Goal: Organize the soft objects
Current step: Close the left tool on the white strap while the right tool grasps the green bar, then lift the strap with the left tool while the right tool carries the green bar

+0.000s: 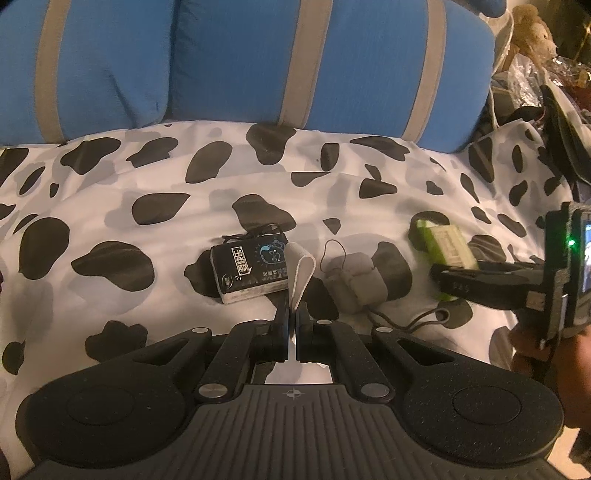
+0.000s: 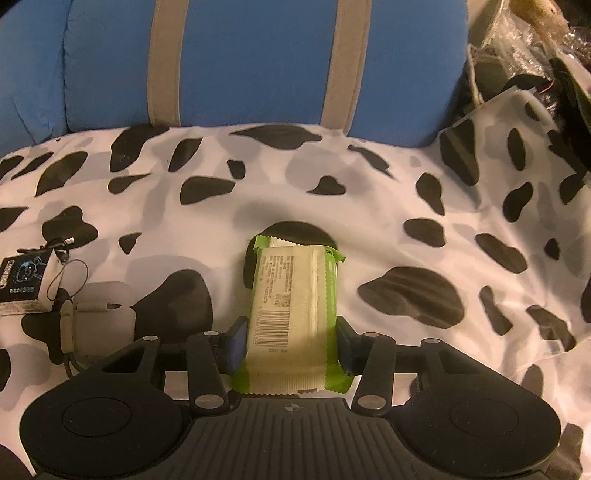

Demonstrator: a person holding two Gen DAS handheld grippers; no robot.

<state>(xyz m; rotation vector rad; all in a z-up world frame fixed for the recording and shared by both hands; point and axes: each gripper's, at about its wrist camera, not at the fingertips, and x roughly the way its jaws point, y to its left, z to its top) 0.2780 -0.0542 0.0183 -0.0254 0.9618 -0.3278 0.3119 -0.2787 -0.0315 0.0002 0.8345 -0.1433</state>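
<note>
A pale grey fabric strip (image 1: 301, 271) stands up from my left gripper (image 1: 293, 310), which is shut on its lower end. Behind it on the cow-print cover lie a black tissue pack (image 1: 251, 273) and a grey pouch (image 1: 354, 282) with a cord. In the right wrist view a green-and-white wrapped packet (image 2: 291, 295) lies lengthwise between the fingers of my right gripper (image 2: 291, 338). Both pads touch its sides. The same packet (image 1: 448, 245) and right gripper (image 1: 456, 280) show at the right of the left wrist view.
The black-spotted white cover (image 2: 369, 206) spreads over the whole surface. Blue cushions with grey stripes (image 2: 258, 62) stand along the back. A heap of bags, dark items and a plush toy (image 1: 532, 26) crowds the far right edge. A hand (image 1: 532, 354) holds the right gripper.
</note>
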